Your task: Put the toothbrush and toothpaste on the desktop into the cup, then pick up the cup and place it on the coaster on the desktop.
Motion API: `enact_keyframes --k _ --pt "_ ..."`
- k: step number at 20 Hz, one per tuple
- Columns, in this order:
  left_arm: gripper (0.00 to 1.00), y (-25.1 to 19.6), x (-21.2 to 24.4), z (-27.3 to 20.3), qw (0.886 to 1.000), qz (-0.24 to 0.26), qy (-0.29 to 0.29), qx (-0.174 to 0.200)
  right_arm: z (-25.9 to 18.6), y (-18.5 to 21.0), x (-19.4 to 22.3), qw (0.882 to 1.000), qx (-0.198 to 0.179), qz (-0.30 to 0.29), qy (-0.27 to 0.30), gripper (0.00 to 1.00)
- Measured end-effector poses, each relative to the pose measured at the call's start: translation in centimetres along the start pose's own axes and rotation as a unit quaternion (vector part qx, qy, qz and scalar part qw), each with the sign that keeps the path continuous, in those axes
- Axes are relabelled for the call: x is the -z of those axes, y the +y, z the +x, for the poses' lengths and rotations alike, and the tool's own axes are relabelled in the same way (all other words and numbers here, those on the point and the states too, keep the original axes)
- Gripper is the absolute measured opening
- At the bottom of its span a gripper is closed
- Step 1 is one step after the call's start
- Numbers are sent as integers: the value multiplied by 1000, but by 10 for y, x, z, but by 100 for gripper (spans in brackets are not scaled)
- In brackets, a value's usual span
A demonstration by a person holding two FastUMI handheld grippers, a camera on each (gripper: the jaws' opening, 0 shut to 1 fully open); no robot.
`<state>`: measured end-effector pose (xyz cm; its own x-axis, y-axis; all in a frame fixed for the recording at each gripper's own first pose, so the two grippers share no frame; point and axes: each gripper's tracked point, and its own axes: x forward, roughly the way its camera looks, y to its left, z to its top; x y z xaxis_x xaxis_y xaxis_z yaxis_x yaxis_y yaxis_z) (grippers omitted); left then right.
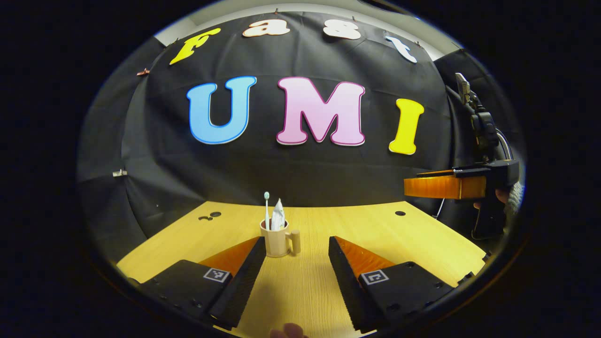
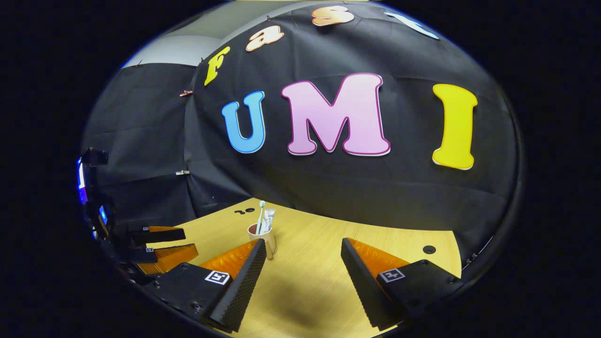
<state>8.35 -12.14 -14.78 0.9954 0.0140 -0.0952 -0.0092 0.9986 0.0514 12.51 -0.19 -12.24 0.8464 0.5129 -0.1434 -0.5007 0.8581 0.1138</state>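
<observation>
Cup (image 1: pixel 278 238): stands upright on the desktop (image 1: pixel 300 291) at about 12 o'clock from the left gripper (image 1: pixel 293 277), just past its fingertips; handle sticks out toward 3 o'clock in the left gripper view; no coaster can be made out under it
Toothbrush (image 1: pixel 266 209): in the cup, long axis near vertical, head up at 12 o'clock; stood on end so the cup can carry it
Toothpaste (image 1: pixel 278 215): tube beside the brush in the cup, also on end, leaning slightly
Left gripper: released, jaws spread wide, nothing between them; lined up on the cup, likely for the lift
Right gripper (image 2: pixel 305 281): released as well, empty; cup sits at its 11 o'clock, near the left fingertip
Stage: loading looks done; carrying to the coaster seems left
</observation>
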Motion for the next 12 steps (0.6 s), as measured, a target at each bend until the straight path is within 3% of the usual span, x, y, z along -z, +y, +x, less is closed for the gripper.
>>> enact_keyframes --k 5,12 --pt "86 -10 -49 -26 1000 13 -20 3 -38 15 -36 999 26 -4 -40 98" --pt "84 -33 -90 -62 996 74 -57 12 -86 32 -64 996 46 9 -76 98"
